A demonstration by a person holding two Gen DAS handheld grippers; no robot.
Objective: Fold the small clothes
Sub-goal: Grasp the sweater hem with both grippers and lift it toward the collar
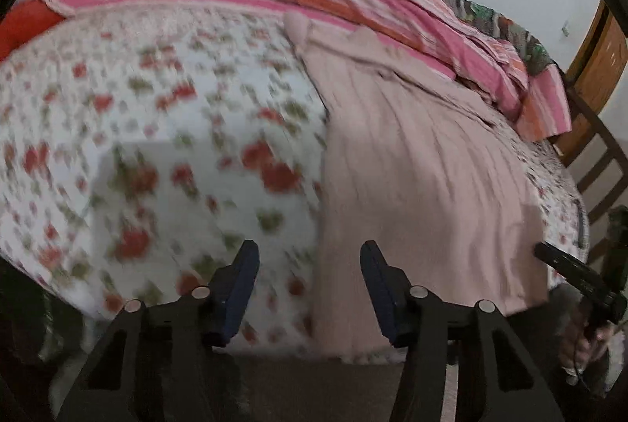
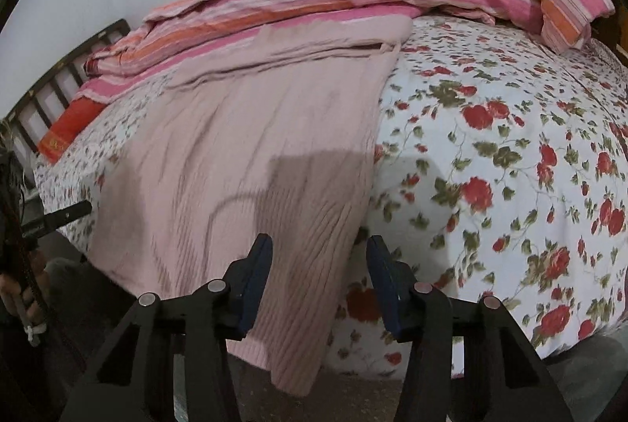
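One pink garment [image 2: 251, 147] lengthwise across bed (hem overhanging near edge); both grippers' fingers [image 1: 239, 284] part-open, empty.

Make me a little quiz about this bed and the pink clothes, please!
1. True or false: the pink garment is already folded into a small square.
2. What pattern is on the bedsheet? A stars, B red flowers, C checks.
3. Is anything between the fingers of the left gripper or the right gripper?

Key: 1 false, it lies spread out. 2 B. 3 No, both are open with nothing pinched.
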